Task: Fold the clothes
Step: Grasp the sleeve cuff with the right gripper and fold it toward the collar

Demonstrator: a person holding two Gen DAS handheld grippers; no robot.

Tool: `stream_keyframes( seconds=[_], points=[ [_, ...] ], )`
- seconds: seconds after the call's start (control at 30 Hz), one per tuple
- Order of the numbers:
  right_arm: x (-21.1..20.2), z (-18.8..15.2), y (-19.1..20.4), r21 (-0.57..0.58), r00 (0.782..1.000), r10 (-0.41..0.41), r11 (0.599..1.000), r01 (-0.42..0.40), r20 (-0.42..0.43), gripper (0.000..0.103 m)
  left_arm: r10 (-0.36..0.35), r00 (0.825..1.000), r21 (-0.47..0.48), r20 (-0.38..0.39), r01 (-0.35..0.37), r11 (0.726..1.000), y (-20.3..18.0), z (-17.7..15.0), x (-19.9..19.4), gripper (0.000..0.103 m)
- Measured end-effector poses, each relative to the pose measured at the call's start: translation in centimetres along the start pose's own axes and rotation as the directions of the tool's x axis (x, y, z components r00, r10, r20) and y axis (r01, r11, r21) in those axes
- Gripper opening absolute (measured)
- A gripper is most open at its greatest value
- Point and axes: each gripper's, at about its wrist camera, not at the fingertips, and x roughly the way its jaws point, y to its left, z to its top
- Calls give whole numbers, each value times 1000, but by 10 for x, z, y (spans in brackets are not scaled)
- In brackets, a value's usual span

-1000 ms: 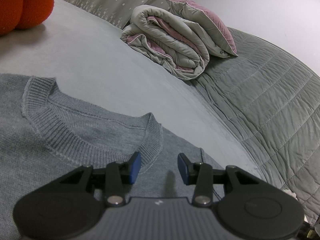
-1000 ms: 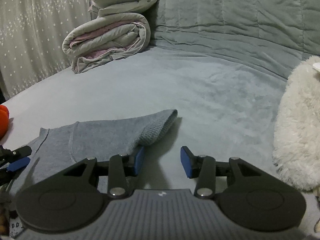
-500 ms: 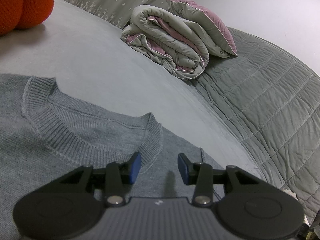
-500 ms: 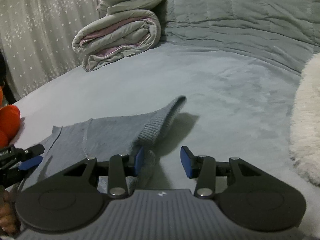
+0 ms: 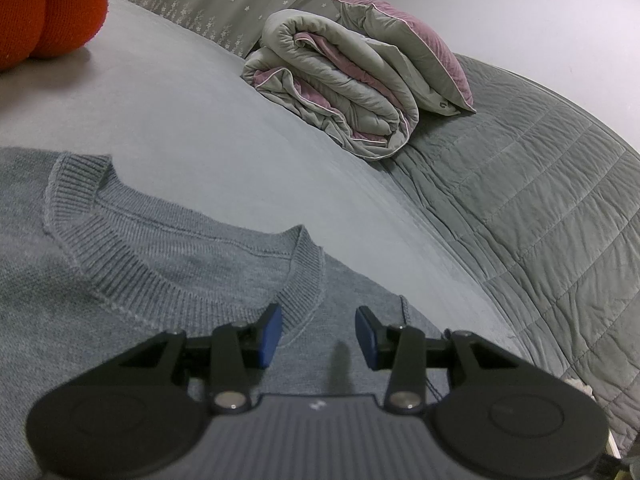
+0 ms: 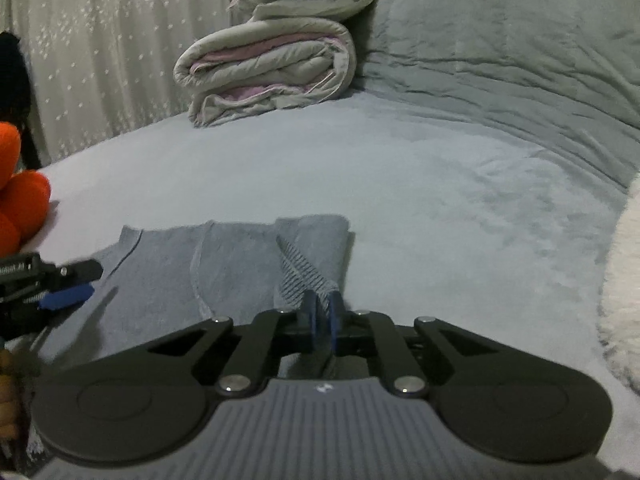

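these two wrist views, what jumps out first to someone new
The grey sweater lies flat on the bed nearest the cameras, its ribbed sleeve cuff pinched in the right tongs. At the back sits a rolled grey-and-pink quilt, with an orange plush toy far left.

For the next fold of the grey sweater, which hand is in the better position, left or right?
Right. The right gripper is shut on the sweater at its ribbed sleeve cuff, ready to carry it across. The left gripper is open above the collar, holding nothing.
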Motion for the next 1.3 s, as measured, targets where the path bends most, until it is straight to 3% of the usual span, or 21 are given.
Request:
stream_keyframes(
  seconds=[0.1,0.23,0.37,0.47,0.53,0.57,0.63,0.7,0.8,0.93,0.97,1.07,1.2,1.23,1.3],
  points=[
    [-8,1,7,-91,989,-144,985,147,38,6,0,1000,0,0,0,1000,0,-1,0,42],
    [-3,-4,15,-215,950,-311,926,310,32,6,-1,1000,0,0,1,1000,0,-1,0,42],
    [19,-18,21,-328,921,-388,874,358,-28,6,-2,1000,-1,0,2,1000,0,-1,0,42],
    [11,-11,10,-284,908,-419,871,401,-3,6,-1,1000,0,-1,1,1000,0,-1,0,42],
    [3,-3,-12,-193,901,-433,885,425,-1,6,-2,1000,1,-2,2,1000,0,0,0,42],
    [-4,1,-24,-120,910,-414,904,411,-2,8,-2,1000,1,-2,2,1000,0,-1,0,42],
    [-15,6,-42,24,943,-334,943,333,11,19,-2,1000,1,-2,2,1000,0,-1,0,42],
    [-19,10,-46,104,973,-229,969,224,35,19,-4,1000,1,-3,4,1000,1,-1,0,42],
    [-13,9,-35,127,994,-98,988,92,38,19,-4,1000,2,-3,4,1000,1,-1,0,42],
    [5,2,-3,13,1000,-8,1000,8,9,19,-5,1000,1,-3,5,1000,1,-1,0,42],
    [11,1,4,-18,1000,-9,1000,9,-14,19,-5,1000,1,-3,5,1000,1,-1,0,42],
    [22,1,5,-83,990,-128,989,124,-56,13,-6,1000,-1,-4,6,1000,1,0,-1,42],
    [21,1,-4,-144,937,-350,928,343,-23,18,-7,1000,2,-4,7,1000,0,-2,0,42],
    [20,1,-9,-131,934,-355,928,350,-20,18,-7,1000,3,-4,7,1000,1,-2,0,42],
    [13,5,-15,-78,957,-289,954,288,-5,18,-7,1000,3,-5,7,1000,1,-2,0,42]
  ],
)
